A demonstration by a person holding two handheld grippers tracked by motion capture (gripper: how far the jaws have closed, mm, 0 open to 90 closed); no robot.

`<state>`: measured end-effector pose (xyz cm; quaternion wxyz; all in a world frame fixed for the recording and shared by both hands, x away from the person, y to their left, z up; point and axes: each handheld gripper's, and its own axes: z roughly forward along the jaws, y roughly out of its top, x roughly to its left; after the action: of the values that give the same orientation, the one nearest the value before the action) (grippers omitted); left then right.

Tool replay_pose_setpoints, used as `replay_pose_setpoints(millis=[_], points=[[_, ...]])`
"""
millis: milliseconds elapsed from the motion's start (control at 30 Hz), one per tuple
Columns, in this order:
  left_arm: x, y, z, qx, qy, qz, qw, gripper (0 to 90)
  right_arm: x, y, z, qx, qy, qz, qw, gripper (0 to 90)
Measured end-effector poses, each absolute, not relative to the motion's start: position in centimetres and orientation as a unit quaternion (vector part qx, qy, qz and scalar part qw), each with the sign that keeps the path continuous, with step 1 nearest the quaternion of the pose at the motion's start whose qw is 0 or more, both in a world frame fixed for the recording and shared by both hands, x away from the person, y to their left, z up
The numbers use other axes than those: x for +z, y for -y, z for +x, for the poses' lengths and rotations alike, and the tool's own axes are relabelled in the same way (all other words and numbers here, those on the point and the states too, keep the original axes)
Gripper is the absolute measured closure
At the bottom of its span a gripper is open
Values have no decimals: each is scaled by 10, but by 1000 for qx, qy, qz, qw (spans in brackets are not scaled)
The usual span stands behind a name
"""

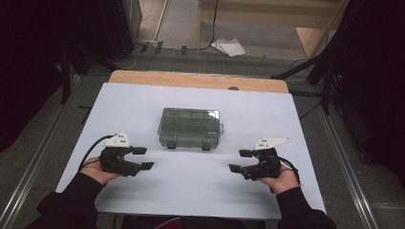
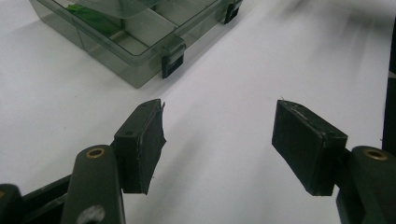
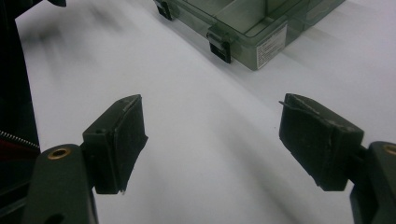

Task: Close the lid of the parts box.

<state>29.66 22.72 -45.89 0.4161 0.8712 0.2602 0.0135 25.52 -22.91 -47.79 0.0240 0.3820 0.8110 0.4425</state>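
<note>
Resting closed: compartment box (something green inside)

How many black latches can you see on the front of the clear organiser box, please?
2: the left latch near the box's front-left corner, the right latch near its front-right corner. None appear hidden.

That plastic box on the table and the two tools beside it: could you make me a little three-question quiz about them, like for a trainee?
1. True or false: the lid of the clear plastic box is shut.
2. How many dark latches are on the box's near side? A) one B) two C) four
3. Fill in: the left tool and the right tool both hold ____.

Key: 1 true. 2 B. 3 nothing; both stand open over the white tabletop, apart from the box.
</note>
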Motion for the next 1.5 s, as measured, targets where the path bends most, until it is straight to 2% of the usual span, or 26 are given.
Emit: replay_pose_setpoints(millis=[1500], points=[[-465, -235, 297, 9, -265, 871, 414, 331, -484, 239, 256, 433, -810, 396, 20, 240]])
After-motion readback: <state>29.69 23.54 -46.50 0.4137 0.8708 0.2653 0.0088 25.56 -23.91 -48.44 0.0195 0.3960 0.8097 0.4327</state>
